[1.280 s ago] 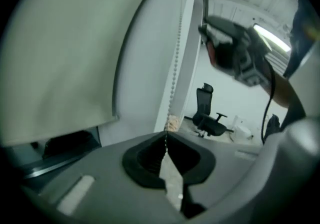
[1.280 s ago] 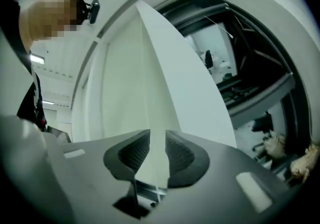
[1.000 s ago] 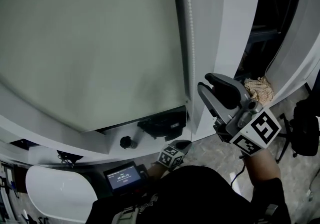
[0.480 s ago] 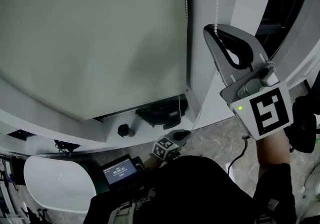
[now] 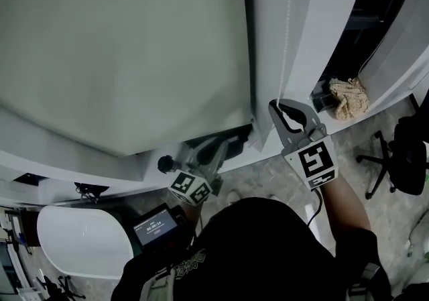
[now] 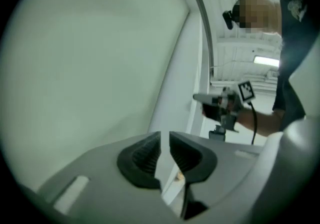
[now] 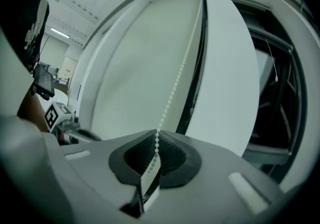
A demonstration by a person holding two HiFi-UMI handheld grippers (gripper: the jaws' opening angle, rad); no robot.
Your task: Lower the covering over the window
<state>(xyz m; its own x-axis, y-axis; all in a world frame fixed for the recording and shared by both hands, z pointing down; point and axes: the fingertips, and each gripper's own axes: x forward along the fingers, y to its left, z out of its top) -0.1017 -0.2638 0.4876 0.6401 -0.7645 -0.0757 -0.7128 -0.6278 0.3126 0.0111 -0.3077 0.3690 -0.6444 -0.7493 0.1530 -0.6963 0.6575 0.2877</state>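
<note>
1. Roller blind [image 5: 120,45] fills the window at the upper left of the head view. Its top is cut off by the frame. The bottom edge stops just above the sill [image 5: 67,155], with a dark gap under its right end.
2. Bead chain [image 5: 287,25] hangs just right of the blind against the white frame. Its upper end runs out of shot, and anything below the grip is hidden behind the right gripper [image 5: 276,106].
3. Left gripper [image 5: 224,140] is motion-blurred in the head view, tips lost against that dark gap.
4. Right arm is reached forward with the gripper roughly level, tips at about sill height. Its fingers [image 7: 175,155] are clamped on the chain, and the beads enter right at the tip.
5. Left gripper is held level, pointing at the blind and left of the chain. Its fingers [image 6: 142,155] are a narrow slit apart and have just been opening, with nothing between them.
6. A second ago the right fingers were wide open and off the chain. Half a second ago the gripper sat higher on it; now it is lower, chain gripped.
7. The left gripper was down by the person's body and is now up near the sill.
8. Can't tell whether the blind edge has dropped, because the camera shifted.
</note>
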